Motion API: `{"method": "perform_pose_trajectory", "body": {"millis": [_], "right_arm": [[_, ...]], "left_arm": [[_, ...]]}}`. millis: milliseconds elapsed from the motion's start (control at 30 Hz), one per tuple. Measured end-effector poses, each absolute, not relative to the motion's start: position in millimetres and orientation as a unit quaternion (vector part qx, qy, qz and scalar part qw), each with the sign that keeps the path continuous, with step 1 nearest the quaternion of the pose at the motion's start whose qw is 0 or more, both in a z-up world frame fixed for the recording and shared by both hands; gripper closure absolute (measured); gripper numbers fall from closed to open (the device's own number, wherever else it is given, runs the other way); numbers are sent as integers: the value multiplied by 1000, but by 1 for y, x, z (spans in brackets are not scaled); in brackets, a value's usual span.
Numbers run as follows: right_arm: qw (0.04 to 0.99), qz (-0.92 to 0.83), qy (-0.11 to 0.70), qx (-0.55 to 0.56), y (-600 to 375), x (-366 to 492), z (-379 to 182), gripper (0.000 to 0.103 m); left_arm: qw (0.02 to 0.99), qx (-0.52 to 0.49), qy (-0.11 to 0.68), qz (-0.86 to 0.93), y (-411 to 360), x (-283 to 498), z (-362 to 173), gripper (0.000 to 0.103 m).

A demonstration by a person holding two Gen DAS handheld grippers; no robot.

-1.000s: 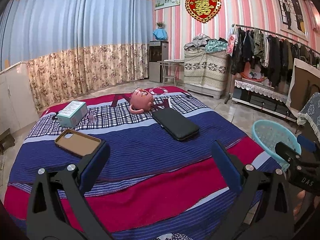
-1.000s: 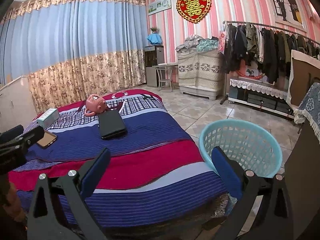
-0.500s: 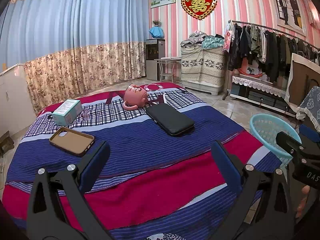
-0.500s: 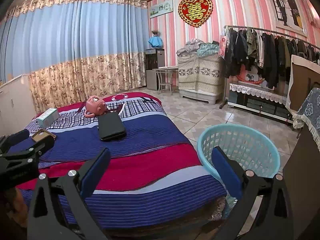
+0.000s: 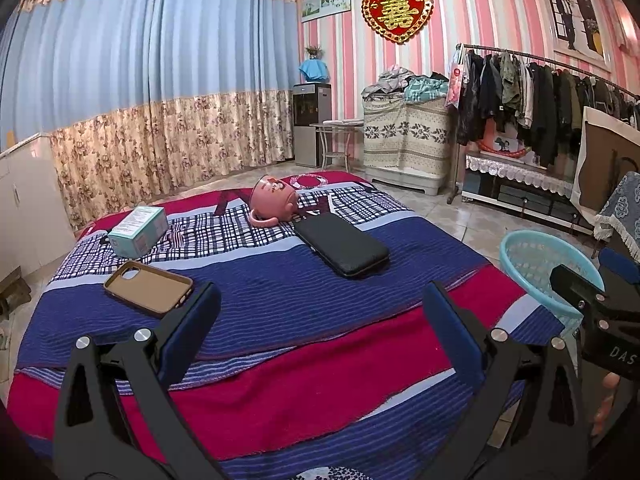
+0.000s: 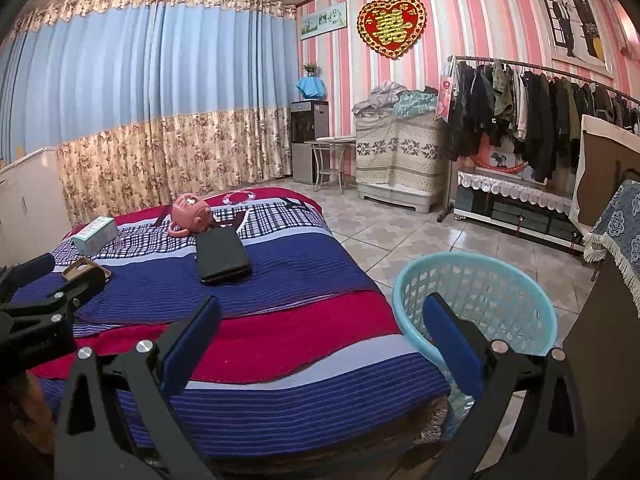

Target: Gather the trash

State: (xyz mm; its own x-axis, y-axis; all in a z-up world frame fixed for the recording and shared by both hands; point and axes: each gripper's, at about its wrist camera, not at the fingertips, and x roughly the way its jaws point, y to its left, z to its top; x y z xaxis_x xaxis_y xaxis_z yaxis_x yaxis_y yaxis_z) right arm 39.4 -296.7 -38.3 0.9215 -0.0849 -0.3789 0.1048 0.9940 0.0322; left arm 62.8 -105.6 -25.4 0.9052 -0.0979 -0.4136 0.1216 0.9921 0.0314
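Note:
On the striped bed (image 5: 280,312) lie a teal carton (image 5: 138,231), a brown phone case (image 5: 148,288), a pink cup on its side (image 5: 274,200) and a black flat case (image 5: 342,245). A light blue basket (image 6: 476,300) stands on the floor by the bed's right side; it also shows in the left wrist view (image 5: 540,268). My left gripper (image 5: 320,332) is open and empty above the bed's near part. My right gripper (image 6: 320,344) is open and empty, over the bed's corner beside the basket.
A clothes rack (image 6: 540,120) and low cabinet line the right wall. A covered chest (image 6: 400,160), small table (image 6: 332,160) and water dispenser (image 6: 308,140) stand at the back. Curtains (image 6: 140,100) hang behind the bed. Tiled floor (image 6: 392,232) lies right of the bed.
Both grippers have drawn back and risen a little, so the bed items look slightly farther. Both stay open and empty.

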Motion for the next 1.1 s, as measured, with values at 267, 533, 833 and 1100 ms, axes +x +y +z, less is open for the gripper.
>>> {"method": "perform_pose_trajectory", "body": {"millis": [267, 533, 833, 1100], "right_arm": [[980, -48, 190, 26, -299, 38, -37, 5], [980, -48, 191, 25, -299, 37, -35, 5], [980, -48, 191, 25, -299, 37, -35, 5], [980, -48, 190, 24, -299, 37, -35, 5]], "left_arm": [[976, 27, 209, -56, -106, 62, -25, 5], [976, 28, 209, -56, -106, 62, -21, 5], [976, 27, 210, -55, -106, 62, -23, 5], [976, 26, 210, -56, -105, 62, -22, 5]]}}
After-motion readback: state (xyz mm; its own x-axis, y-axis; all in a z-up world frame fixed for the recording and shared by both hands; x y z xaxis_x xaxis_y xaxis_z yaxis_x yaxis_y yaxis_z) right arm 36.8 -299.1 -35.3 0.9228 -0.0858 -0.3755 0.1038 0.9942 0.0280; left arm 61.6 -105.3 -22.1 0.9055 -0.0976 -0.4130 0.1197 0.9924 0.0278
